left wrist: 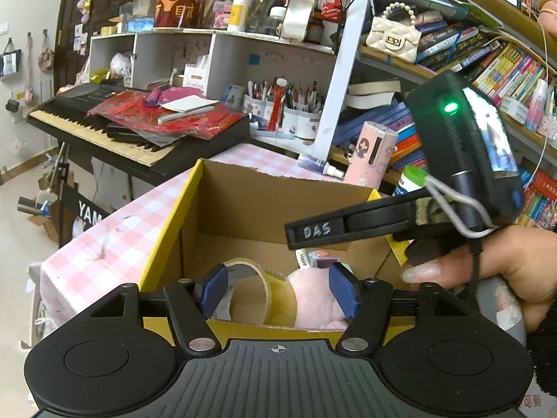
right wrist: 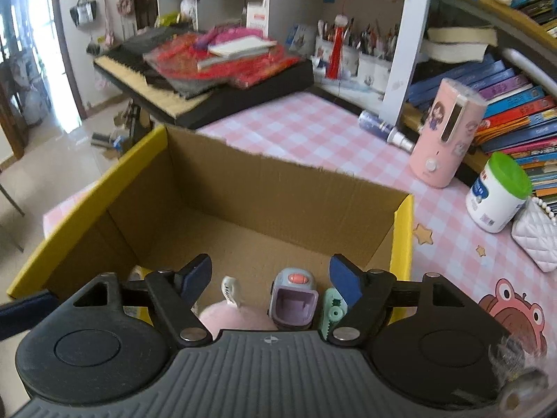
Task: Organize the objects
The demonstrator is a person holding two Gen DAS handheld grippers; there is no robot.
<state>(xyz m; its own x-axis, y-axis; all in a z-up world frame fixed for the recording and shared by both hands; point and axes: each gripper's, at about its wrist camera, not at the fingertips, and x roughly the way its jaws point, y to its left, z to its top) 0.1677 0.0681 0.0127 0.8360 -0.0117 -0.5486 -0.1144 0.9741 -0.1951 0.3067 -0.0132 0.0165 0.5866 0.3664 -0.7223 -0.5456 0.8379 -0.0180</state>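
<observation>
A yellow cardboard box (left wrist: pixel 167 223) stands open on the pink checked table. Inside it lie a clear tape roll (left wrist: pixel 257 289), a pink plush (left wrist: pixel 313 299) and a small purple toy (right wrist: pixel 294 299) beside a mint green piece (right wrist: pixel 332 310). My left gripper (left wrist: pixel 278 289) hangs open over the box's near edge, above the tape roll and plush, its blue pads touching neither. My right gripper (right wrist: pixel 271 277) is open too, just above the purple toy, holding nothing. In the left wrist view a hand (left wrist: pixel 487 271) holds the right gripper, whose black finger (left wrist: pixel 313 231) reaches over the box.
A pink cylinder (right wrist: pixel 447 132), a white jar with a green lid (right wrist: pixel 497 191), a spray bottle (right wrist: pixel 386 129) and a white quilted purse (right wrist: pixel 536 240) stand right of the box (right wrist: pixel 402 233). Bookshelves (left wrist: pixel 487 69) rise behind. A cluttered keyboard (left wrist: pixel 139 122) sits at the far left.
</observation>
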